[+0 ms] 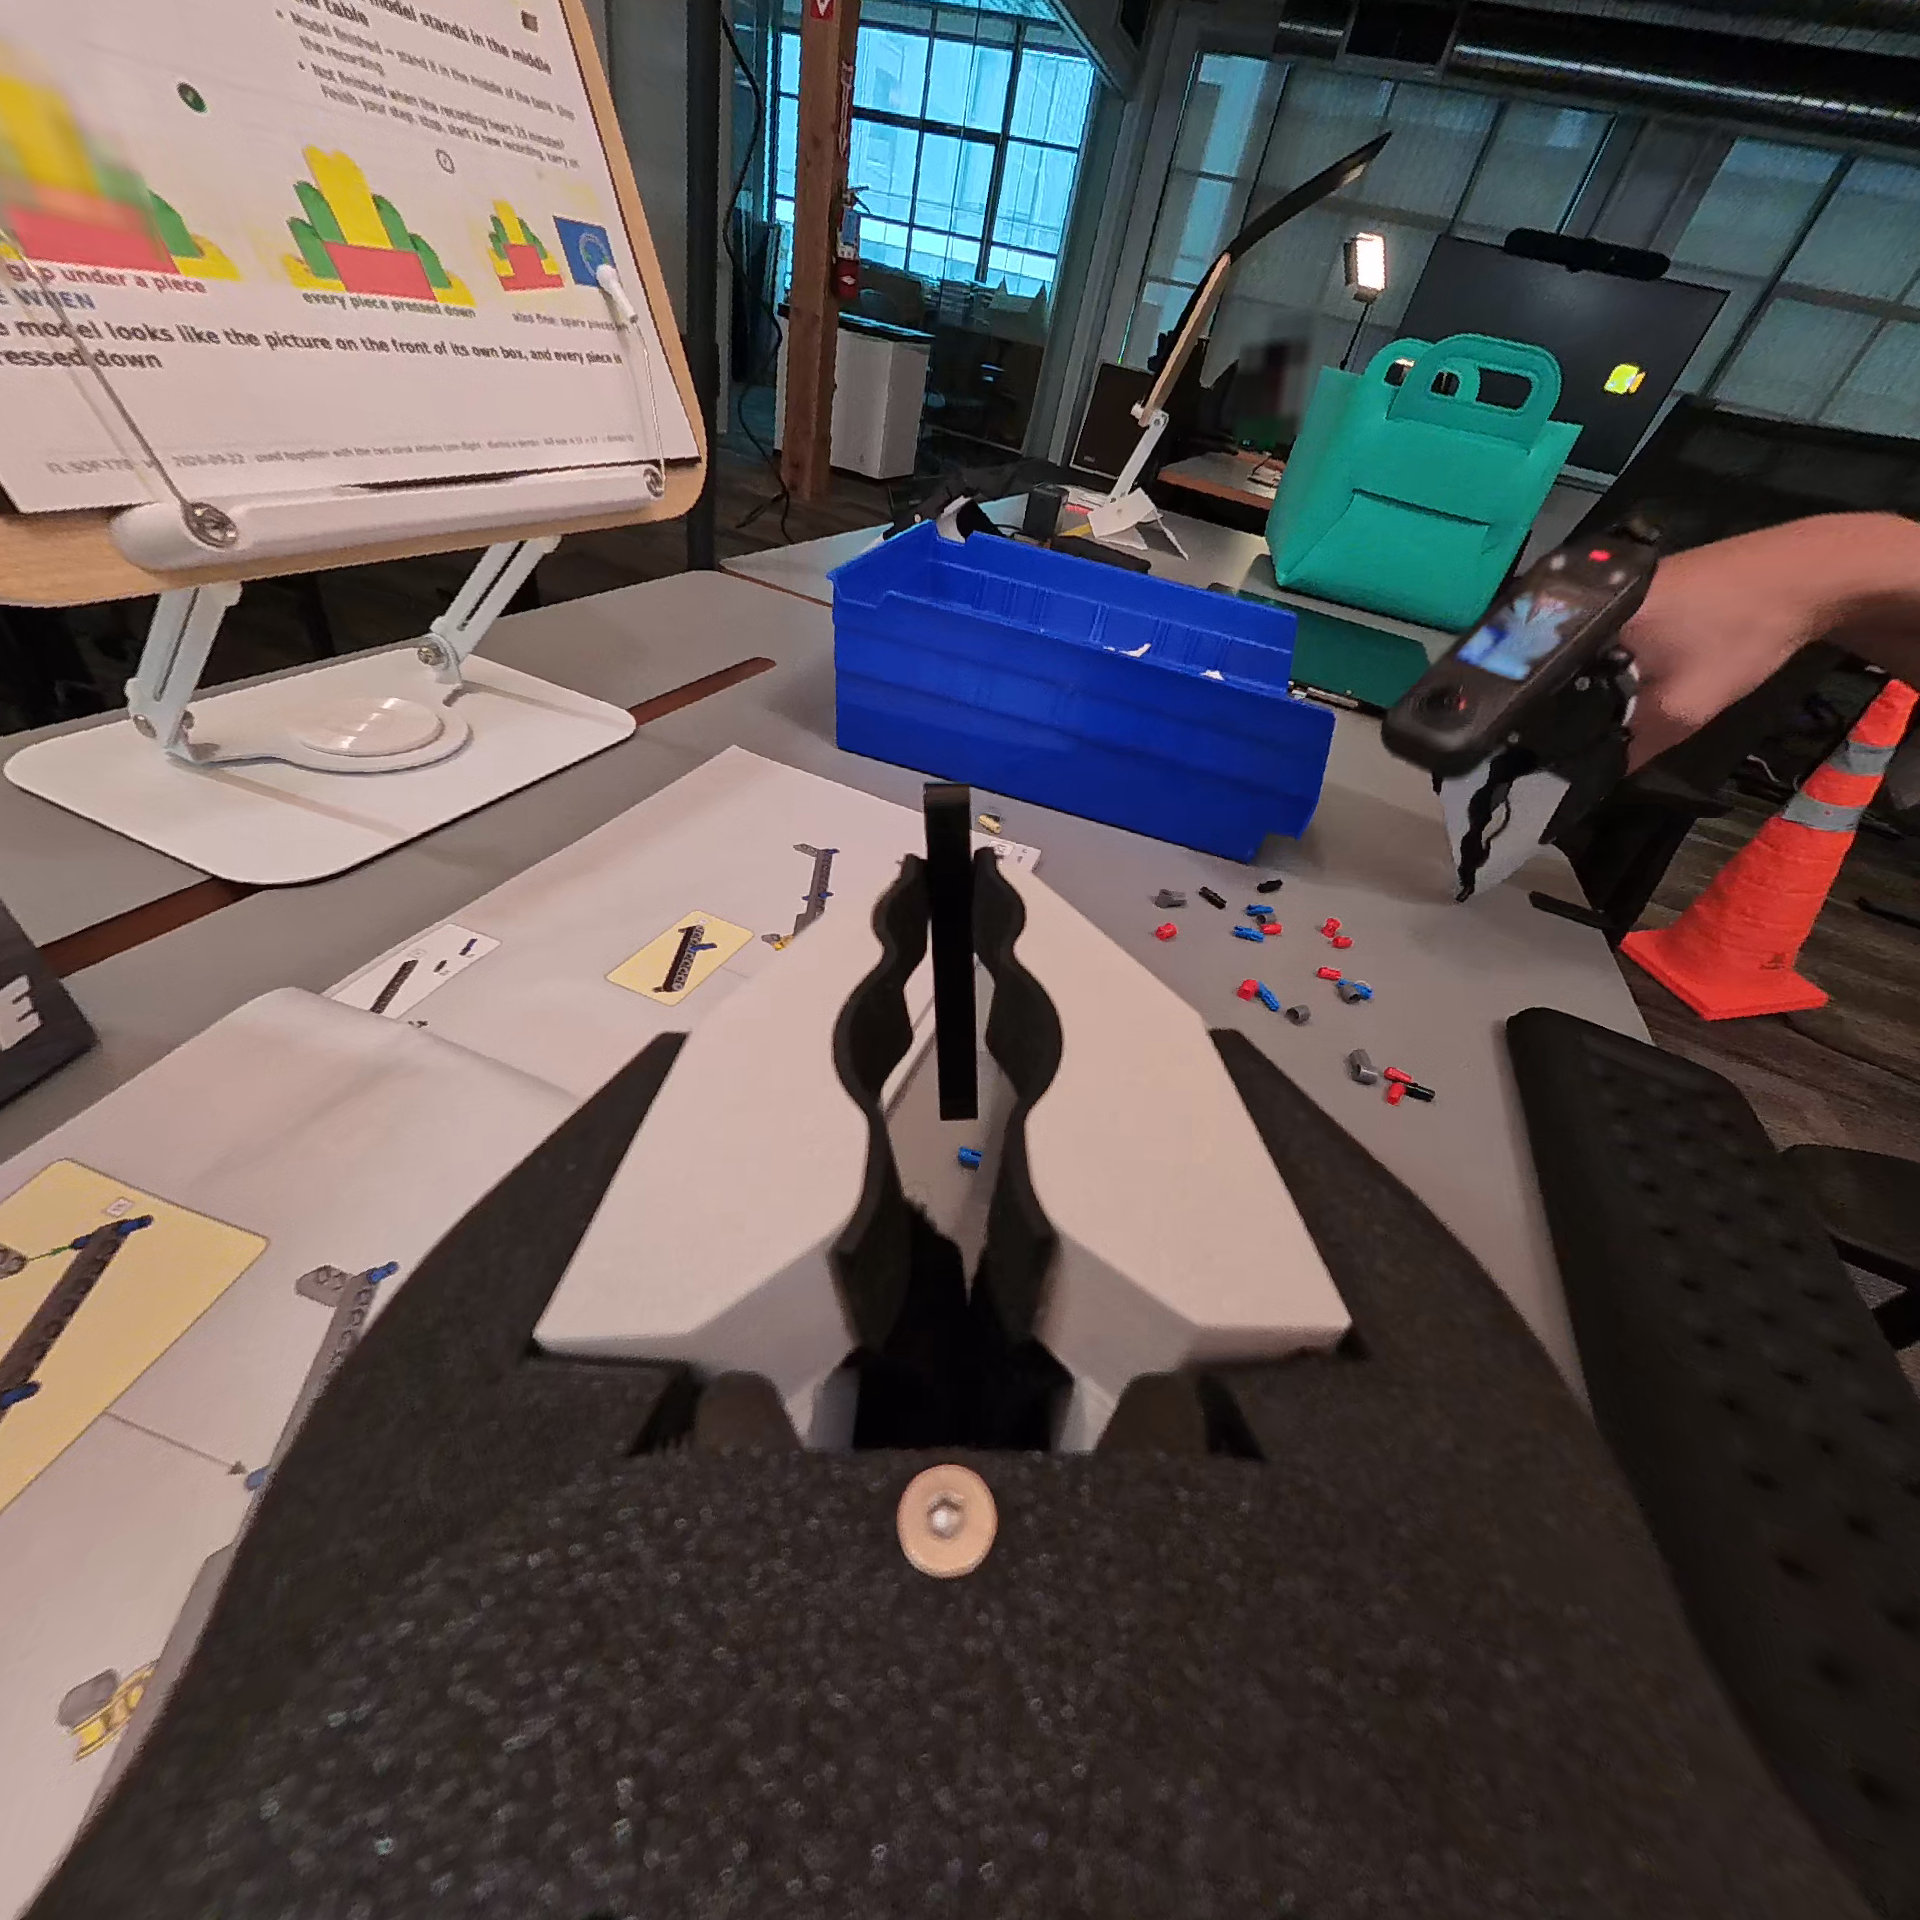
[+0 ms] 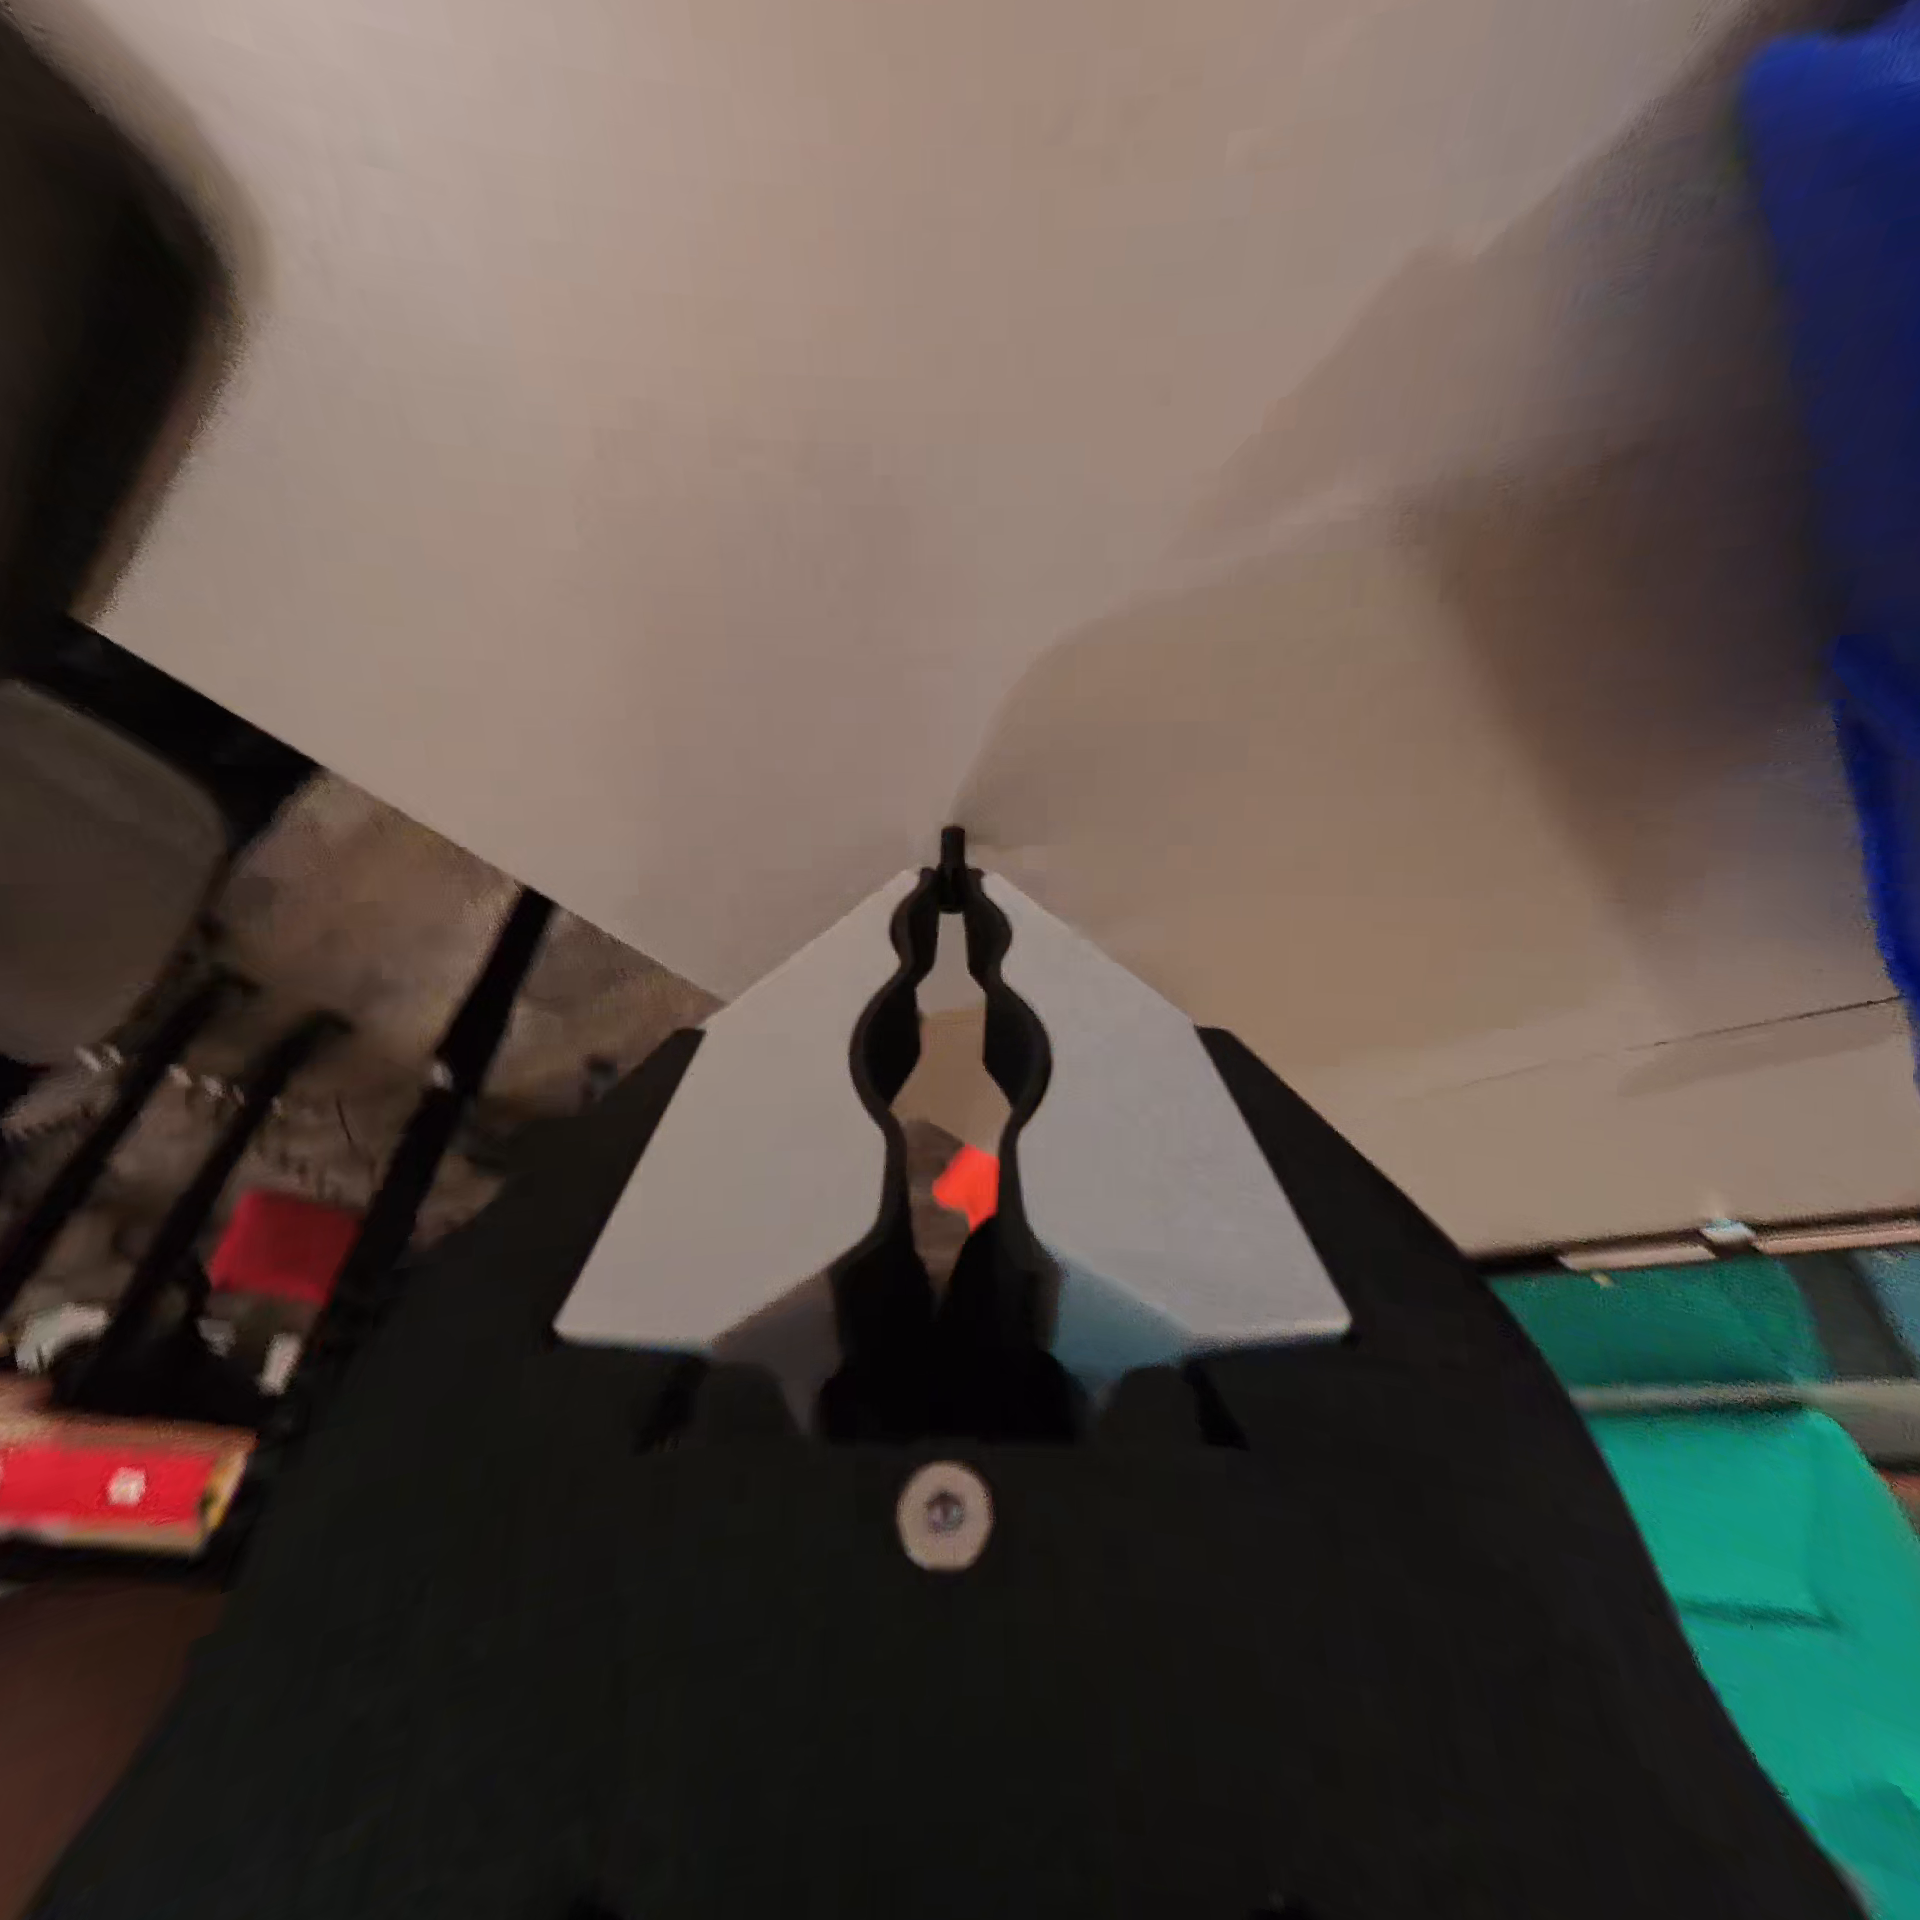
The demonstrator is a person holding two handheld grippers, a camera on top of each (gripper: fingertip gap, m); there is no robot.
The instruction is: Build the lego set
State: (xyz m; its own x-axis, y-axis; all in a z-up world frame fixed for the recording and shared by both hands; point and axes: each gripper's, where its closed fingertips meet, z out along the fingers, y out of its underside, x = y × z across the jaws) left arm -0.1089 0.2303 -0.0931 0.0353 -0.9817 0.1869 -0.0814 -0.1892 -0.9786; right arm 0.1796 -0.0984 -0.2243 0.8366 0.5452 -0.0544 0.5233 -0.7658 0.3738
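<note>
Here the left gripper [image 1: 951, 883] has its fingers clamped on a long flat black lego beam [image 1: 951, 951], held upright above the white instruction sheet [image 1: 582, 914]. Over on the right, the right gripper [image 2: 951, 883] pinches a tiny black lego pin [image 2: 950, 850] at its fingertips, above the grey table [image 1: 1382, 914] near the scattered red, blue and grey small pins [image 1: 1273, 971] beside the blue plastic bin [image 1: 1060, 675].

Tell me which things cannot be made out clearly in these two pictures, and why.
- Long black flat beam, left wrist view: its lower end is hidden between the left gripper's fingers.
- Tiny black pin, right wrist view: too small, its shape is unclear.
- Blue plastic bin, right wrist view: motion blurred and cut by the right edge.
- Small red, blue and grey pins, left wrist view: too small to identify.
</note>
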